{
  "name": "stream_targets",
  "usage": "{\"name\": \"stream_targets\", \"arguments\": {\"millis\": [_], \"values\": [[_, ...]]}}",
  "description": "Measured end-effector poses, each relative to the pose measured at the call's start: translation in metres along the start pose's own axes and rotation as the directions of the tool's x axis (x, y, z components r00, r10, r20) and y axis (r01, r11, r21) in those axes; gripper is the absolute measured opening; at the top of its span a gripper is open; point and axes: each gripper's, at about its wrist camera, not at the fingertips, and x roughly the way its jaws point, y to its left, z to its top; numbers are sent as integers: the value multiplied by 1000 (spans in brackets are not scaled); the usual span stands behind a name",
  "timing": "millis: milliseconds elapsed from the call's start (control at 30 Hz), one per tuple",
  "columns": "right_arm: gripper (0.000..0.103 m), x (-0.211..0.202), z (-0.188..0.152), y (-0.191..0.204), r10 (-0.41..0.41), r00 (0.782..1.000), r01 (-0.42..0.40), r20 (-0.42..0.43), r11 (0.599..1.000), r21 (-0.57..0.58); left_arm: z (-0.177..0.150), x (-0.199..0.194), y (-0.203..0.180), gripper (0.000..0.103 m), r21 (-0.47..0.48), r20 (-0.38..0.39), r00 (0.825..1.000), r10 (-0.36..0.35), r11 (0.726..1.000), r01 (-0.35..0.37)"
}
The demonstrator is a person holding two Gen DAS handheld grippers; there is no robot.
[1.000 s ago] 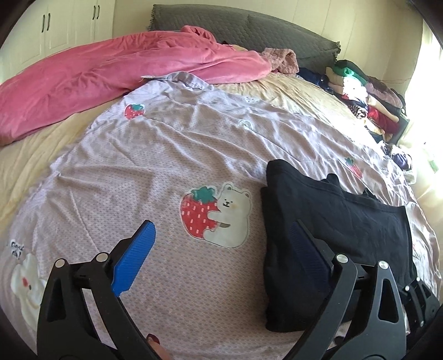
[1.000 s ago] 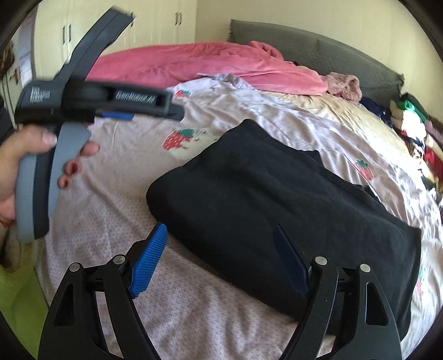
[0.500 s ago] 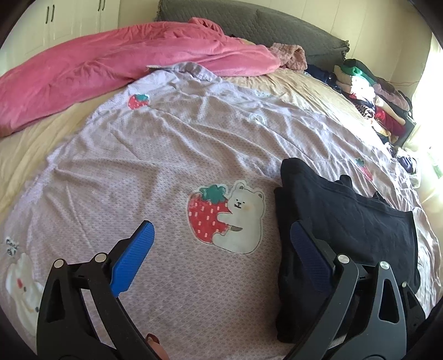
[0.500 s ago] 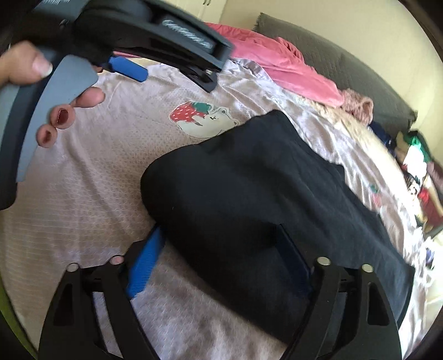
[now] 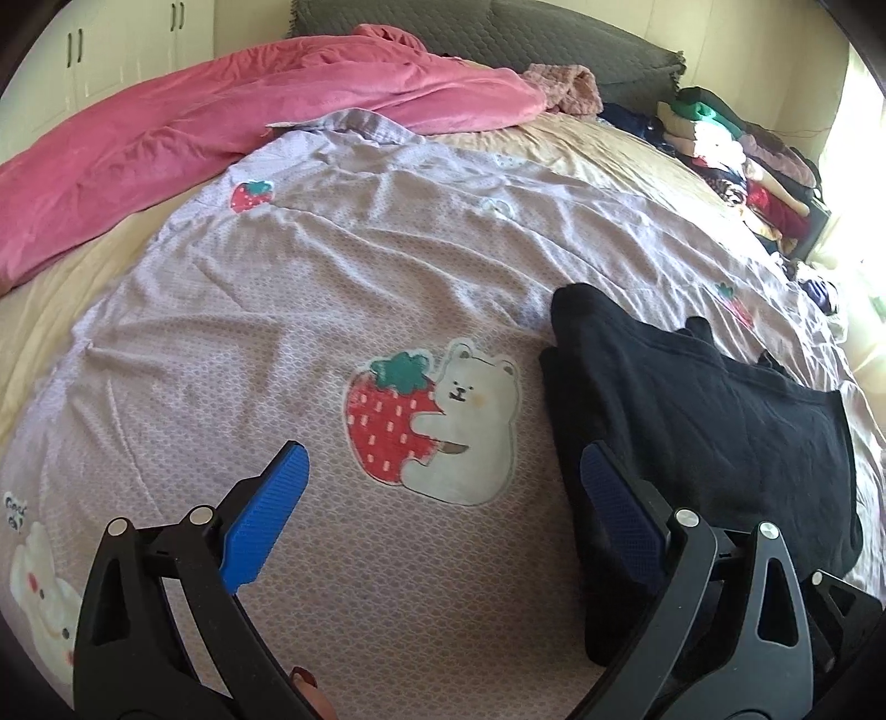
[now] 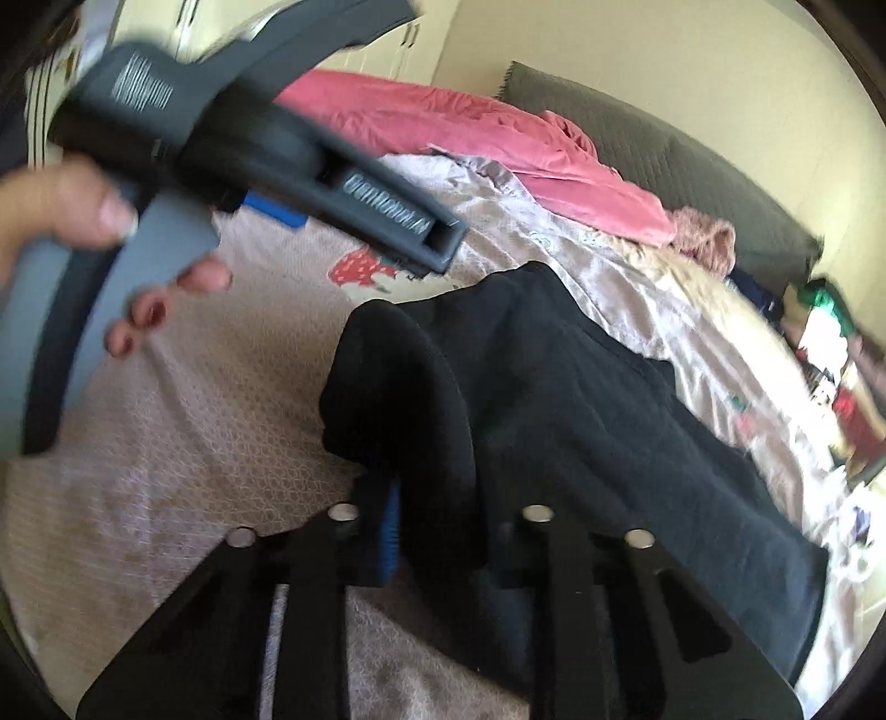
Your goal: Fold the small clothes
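A folded black garment (image 5: 720, 421) lies on the lilac sheet (image 5: 277, 332), right of a strawberry-and-bear print. In the right wrist view its near left corner (image 6: 398, 399) is bunched up between the jaws of my right gripper (image 6: 437, 498). The jaws are closing on that cloth, and only one blue pad (image 6: 390, 515) shows. My left gripper (image 5: 441, 451) hangs open just above the sheet, nothing between its fingers. Its right finger (image 5: 614, 504) is over the garment's left edge. The right wrist view also shows the left gripper's body (image 6: 266, 144), held by a hand (image 6: 66, 221).
A pink duvet (image 5: 249, 127) is heaped along the far left of the bed below a grey headboard (image 5: 554, 33). Several folded clothes (image 5: 736, 160) are stacked at the far right edge. White wardrobe doors (image 5: 111, 55) stand behind.
The right jaws went from wide open around the garment's corner to pinched on it, and the cloth now humps up. The right wrist rolled. The left gripper came slightly closer to the sheet.
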Motion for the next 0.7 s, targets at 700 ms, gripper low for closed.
{"name": "stream_targets", "arguments": {"millis": [700], "values": [[7,-42,-18,-24,79,988,-97,130,985,145,0,45,-38,55,-312,-114,875,-471,853,418]]}}
